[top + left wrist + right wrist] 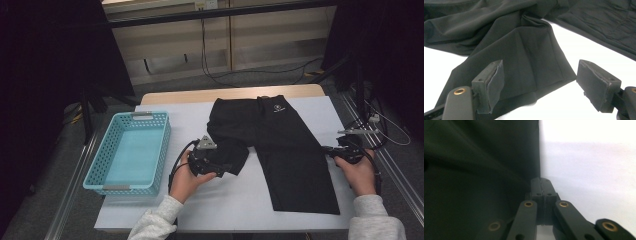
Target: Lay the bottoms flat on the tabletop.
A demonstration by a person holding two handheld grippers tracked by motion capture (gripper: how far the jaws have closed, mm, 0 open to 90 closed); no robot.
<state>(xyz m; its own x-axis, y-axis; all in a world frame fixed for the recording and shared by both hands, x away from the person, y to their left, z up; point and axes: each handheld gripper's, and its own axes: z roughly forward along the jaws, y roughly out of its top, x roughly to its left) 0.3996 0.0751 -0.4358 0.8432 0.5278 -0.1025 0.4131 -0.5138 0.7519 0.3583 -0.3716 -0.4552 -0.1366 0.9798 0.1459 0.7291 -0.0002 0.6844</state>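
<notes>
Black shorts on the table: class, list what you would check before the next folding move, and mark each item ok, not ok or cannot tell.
1. Left gripper open around the folded leg's hem: ok, pads apart, cloth between them.
2. Right gripper shut at the shorts' edge: ok.
3. Right gripper actually pinching cloth: cannot tell.
4. Black shorts lying wholly on the white table cover: ok.
5. Other leg flat and smooth: ok.
6. Blue basket apart from the shorts: ok.
</notes>
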